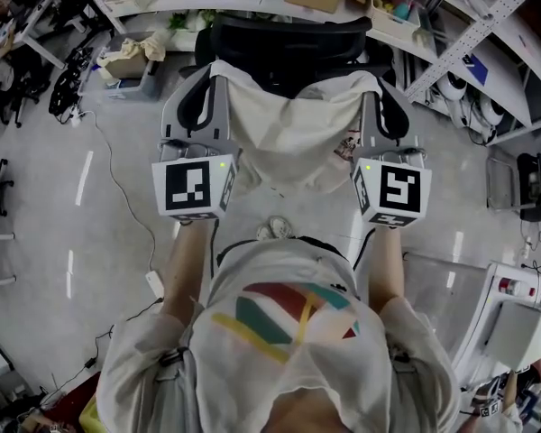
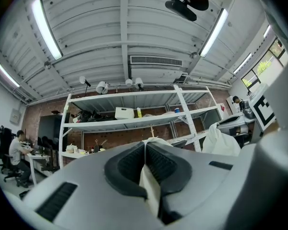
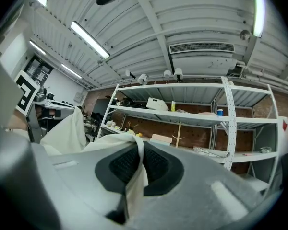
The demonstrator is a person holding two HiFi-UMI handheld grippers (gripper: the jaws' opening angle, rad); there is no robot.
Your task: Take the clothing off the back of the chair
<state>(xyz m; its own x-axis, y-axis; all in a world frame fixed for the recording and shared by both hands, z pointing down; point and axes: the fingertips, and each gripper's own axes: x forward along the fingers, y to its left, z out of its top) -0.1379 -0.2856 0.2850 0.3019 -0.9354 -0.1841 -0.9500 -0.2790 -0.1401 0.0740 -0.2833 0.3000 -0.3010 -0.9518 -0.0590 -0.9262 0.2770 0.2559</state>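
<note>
- My left gripper (image 2: 145,146) is clamped tight on a fold of the cream clothing (image 1: 293,133); the fabric runs down between its dark ribbed pads.
- My right gripper (image 3: 138,150) is likewise closed on the cloth, a strip pinched between its pads.
- The clothing hangs spread between the two grippers, on my side of the black chair (image 1: 288,39), sagging in the middle.
- Its top edge lies against the chair back as seen from the head view; I cannot tell whether it touches the chair.
- Both grippers sit just in front of the chair, one toward each side.
</note>
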